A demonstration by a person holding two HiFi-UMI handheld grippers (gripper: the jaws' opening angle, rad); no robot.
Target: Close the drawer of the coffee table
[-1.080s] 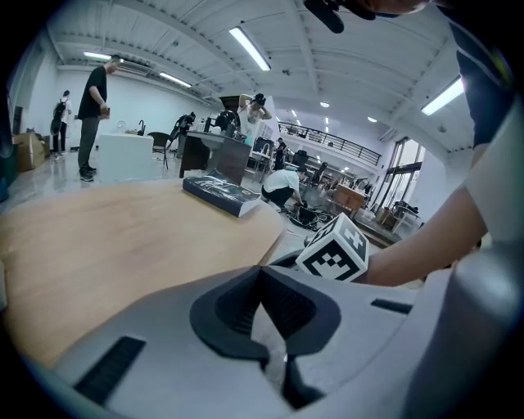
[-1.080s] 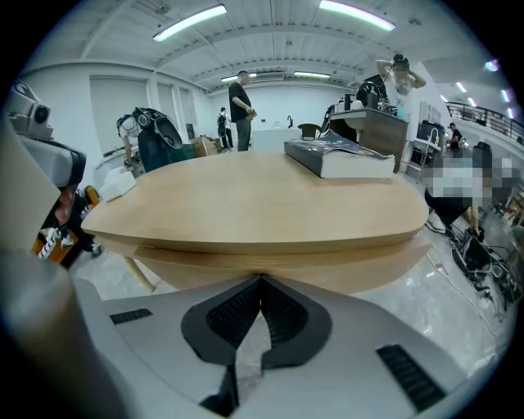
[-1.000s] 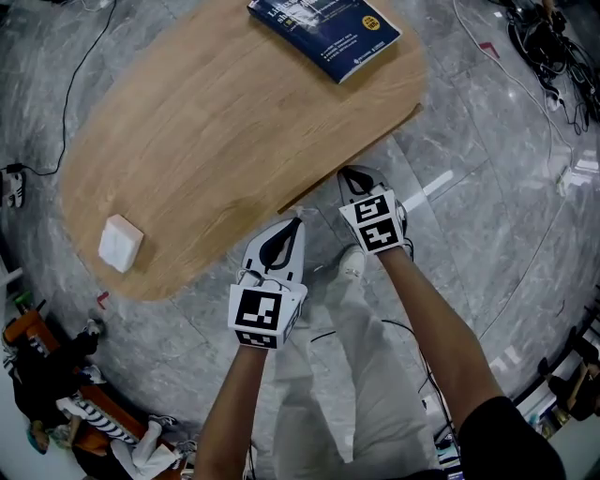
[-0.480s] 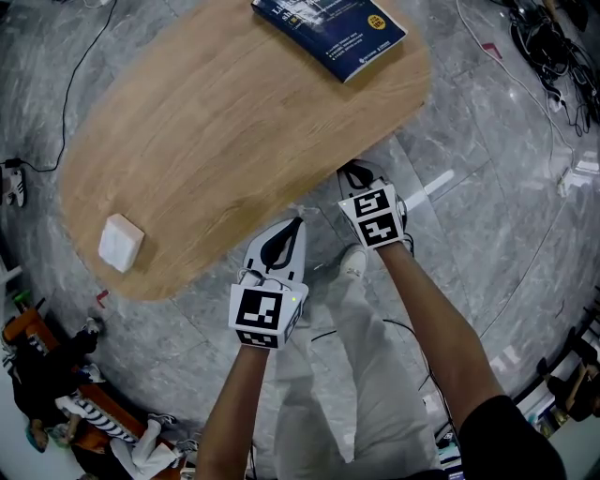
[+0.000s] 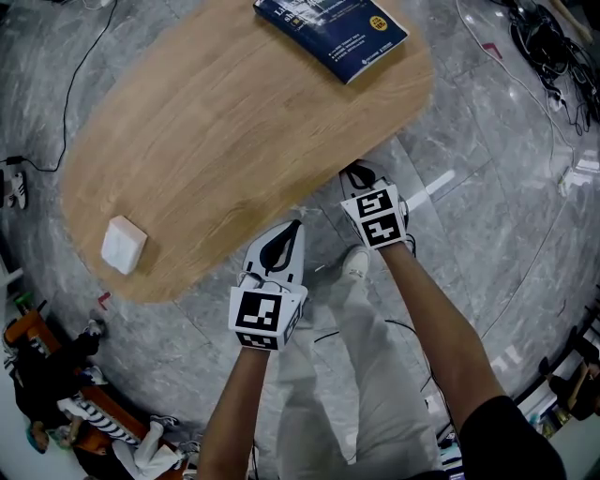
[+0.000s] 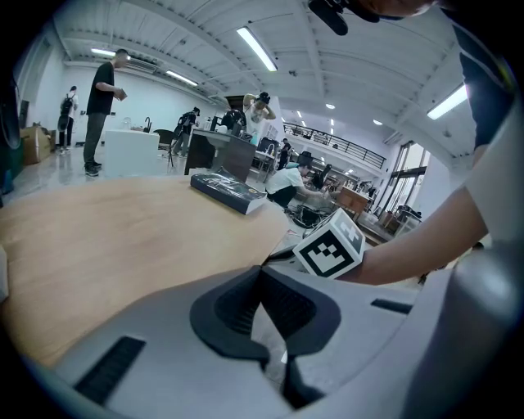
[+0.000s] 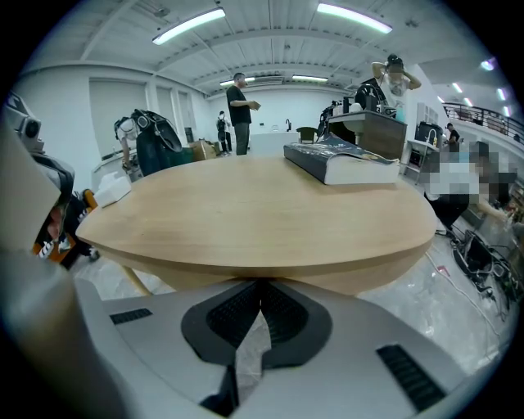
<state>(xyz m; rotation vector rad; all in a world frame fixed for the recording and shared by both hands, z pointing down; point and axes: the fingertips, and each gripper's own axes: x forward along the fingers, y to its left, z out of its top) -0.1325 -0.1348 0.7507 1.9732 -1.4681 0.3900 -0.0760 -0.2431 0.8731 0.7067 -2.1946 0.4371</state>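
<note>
Both tongs pinched shut, empty. My right tongs (image 5: 355, 174) nose at drawer (image 7: 352, 277) under counter (image 5: 234, 122) rim, 5 o'clock side; left tongs (image 5: 293, 224) beside, 6 o'clock. Drawer looks near flush. Push square, slow, tips level; stop once seated.

you stand on a grey marbled floor (image 5: 487, 187), with black cables (image 5: 548, 37) tangled at its far right edge. the hall around you has white walls (image 7: 115, 102) and a white ceiling (image 7: 270, 49) with long strip lights (image 7: 188, 24). tall windows (image 6: 407, 176) stand near a railed balcony (image 6: 336, 149), and a dark counter (image 7: 381, 135) stands far off.
</note>
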